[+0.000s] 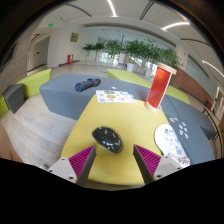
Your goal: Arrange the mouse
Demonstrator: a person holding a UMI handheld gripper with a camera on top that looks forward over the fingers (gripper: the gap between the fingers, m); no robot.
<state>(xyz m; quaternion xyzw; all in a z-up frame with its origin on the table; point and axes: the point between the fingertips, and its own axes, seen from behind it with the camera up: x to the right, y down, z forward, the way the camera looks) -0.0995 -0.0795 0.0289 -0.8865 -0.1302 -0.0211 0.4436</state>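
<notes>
Right now the gripper (113, 158) looks down along its two fingers at a yellow table (120, 115). The fingers are spread apart, and each one has a pink pad (82, 157) on its inner side. They are not holding anything.

A black mouse (107, 138) lies on the yellow table, just ahead of the fingers and about in line with the gap between them. It sits flat on the table, and the fingers do not touch it.

Beside the yellow table, on the right, is a grey surface (192, 140) with a white patterned mat (173, 143) on it. Farther along the yellow table lie some flat white sheets (115, 97). Beyond them a red and white sign (158, 84) stands upright.

To the left, past the wooden floor (40, 128), there is a blue-grey table (72, 88) with a dark blue thing (87, 84) on top; it is too small to tell what it is. A green bench (30, 86) runs next to that table. Far at the back of the room stand green plants (128, 47), and long lights (112, 8) shine on the ceiling.
</notes>
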